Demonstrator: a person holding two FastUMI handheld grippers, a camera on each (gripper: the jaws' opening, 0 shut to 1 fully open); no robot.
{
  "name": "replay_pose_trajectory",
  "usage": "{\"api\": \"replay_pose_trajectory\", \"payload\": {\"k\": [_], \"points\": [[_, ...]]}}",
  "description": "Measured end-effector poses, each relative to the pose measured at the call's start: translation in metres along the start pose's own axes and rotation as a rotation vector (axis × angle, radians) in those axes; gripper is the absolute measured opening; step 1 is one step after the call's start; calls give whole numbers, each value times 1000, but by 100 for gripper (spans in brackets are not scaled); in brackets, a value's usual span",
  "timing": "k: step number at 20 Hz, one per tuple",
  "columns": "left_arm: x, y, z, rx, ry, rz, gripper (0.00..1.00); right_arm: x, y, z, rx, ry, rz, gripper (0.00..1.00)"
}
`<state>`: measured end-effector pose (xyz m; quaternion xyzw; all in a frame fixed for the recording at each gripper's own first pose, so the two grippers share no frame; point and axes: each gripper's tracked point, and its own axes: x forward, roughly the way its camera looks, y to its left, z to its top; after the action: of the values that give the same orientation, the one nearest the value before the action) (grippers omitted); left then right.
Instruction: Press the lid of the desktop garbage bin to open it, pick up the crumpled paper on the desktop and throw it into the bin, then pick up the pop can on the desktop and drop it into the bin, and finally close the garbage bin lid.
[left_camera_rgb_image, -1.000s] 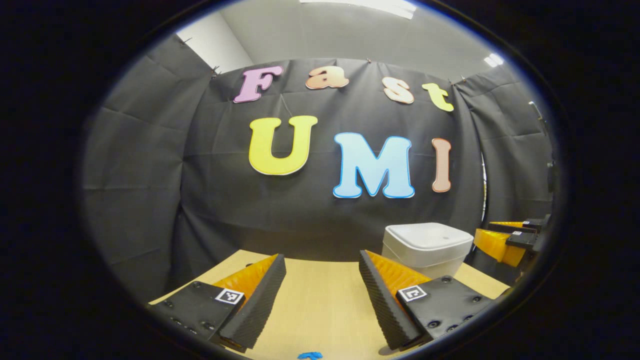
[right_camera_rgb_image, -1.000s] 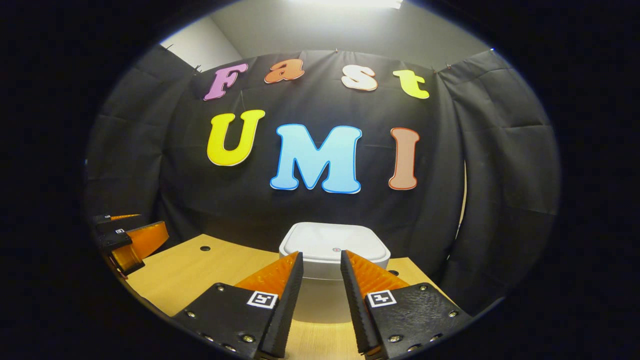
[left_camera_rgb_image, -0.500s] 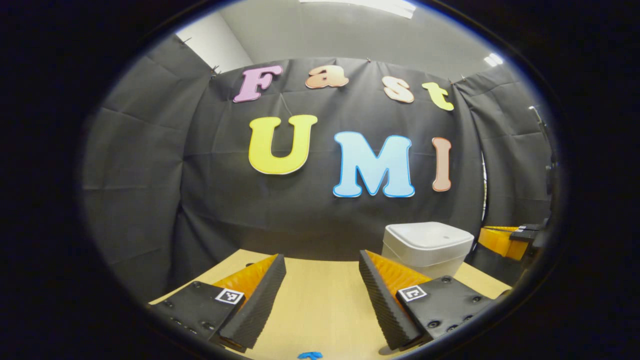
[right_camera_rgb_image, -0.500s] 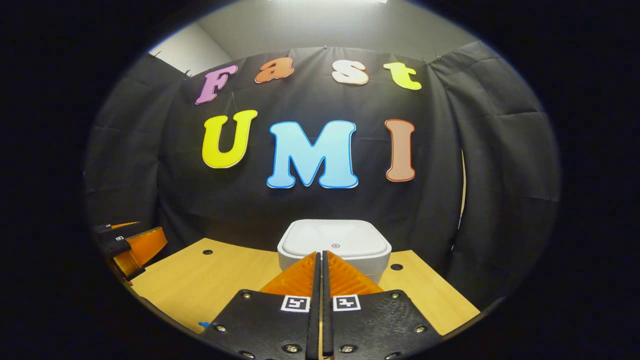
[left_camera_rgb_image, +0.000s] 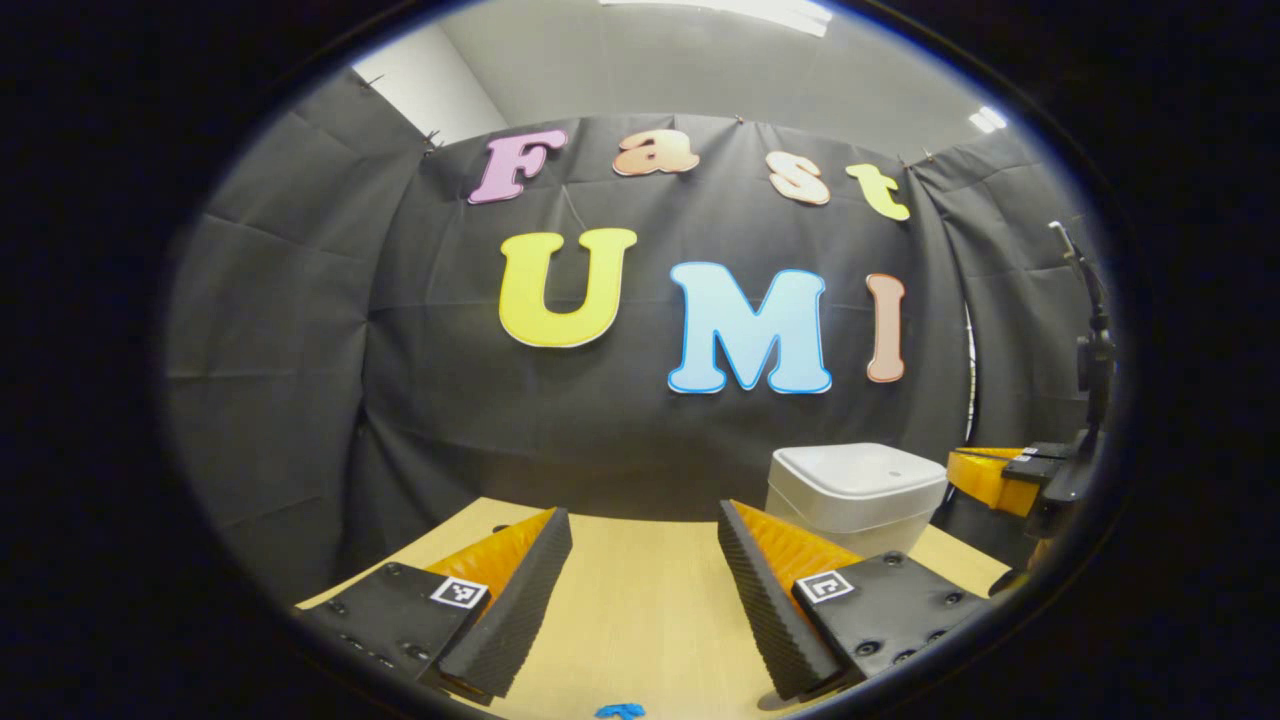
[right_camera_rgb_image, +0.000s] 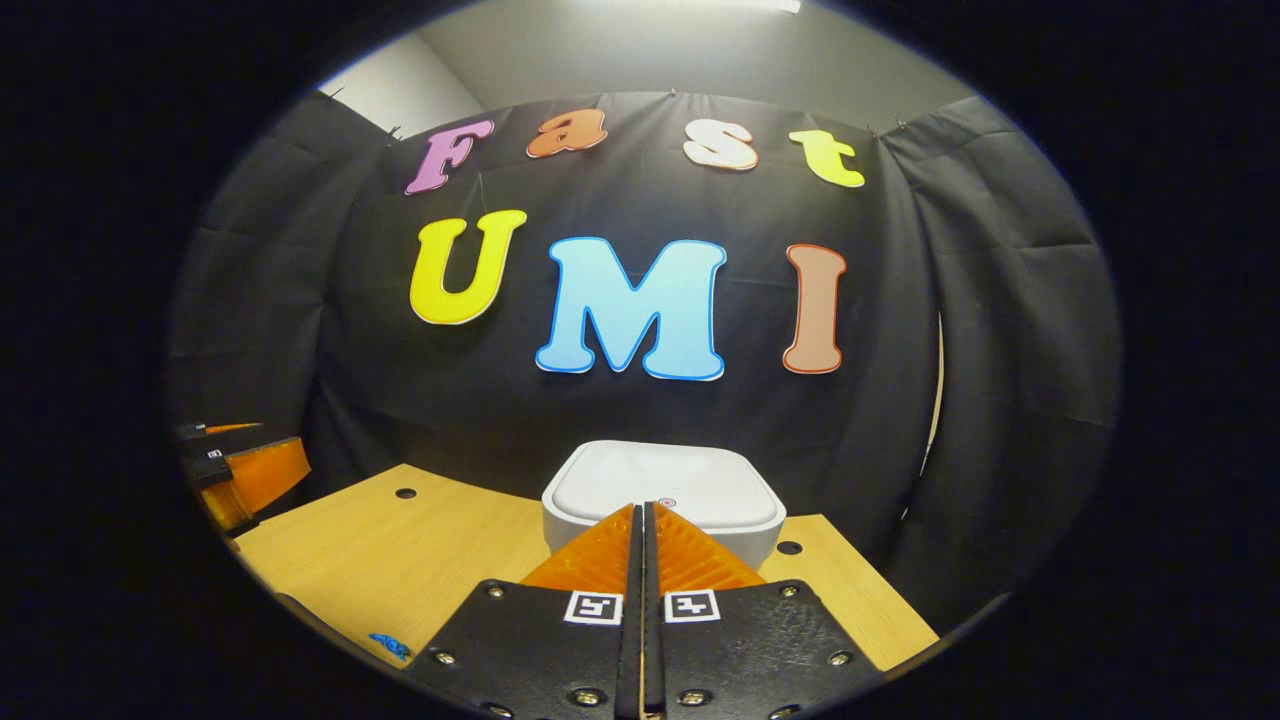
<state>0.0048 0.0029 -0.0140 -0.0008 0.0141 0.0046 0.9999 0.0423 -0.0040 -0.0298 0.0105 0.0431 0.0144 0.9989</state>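
While the left gripper (left_camera_rgb_image: 645, 560) idles spread, the right gripper (right_camera_rgb_image: 642, 520), pressed together, seemingly nears the bin lid (right_camera_rgb_image: 660, 485); pressing comes next.

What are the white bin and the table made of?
The bin looks like smooth white plastic: rounded corners, a soft sheen on its lid, no seams. The table looks like light wood or wood-look board: pale streaky grain shows, with a flat matte top. Which of the two I cannot tell.

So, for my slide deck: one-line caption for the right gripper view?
Right gripper, fingers together, aimed at the closed lid of the white garbage bin on the wooden desk.
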Motion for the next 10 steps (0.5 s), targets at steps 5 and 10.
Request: {"api": "replay_pose_trajectory", "payload": {"k": [5,10], "points": [[3,4,-1,10,4,14,96,31,-11,2,2,1,-24,1],[6,3,-2,15,10,17,96,59,-19,-12,28,57,-24,1]]}}
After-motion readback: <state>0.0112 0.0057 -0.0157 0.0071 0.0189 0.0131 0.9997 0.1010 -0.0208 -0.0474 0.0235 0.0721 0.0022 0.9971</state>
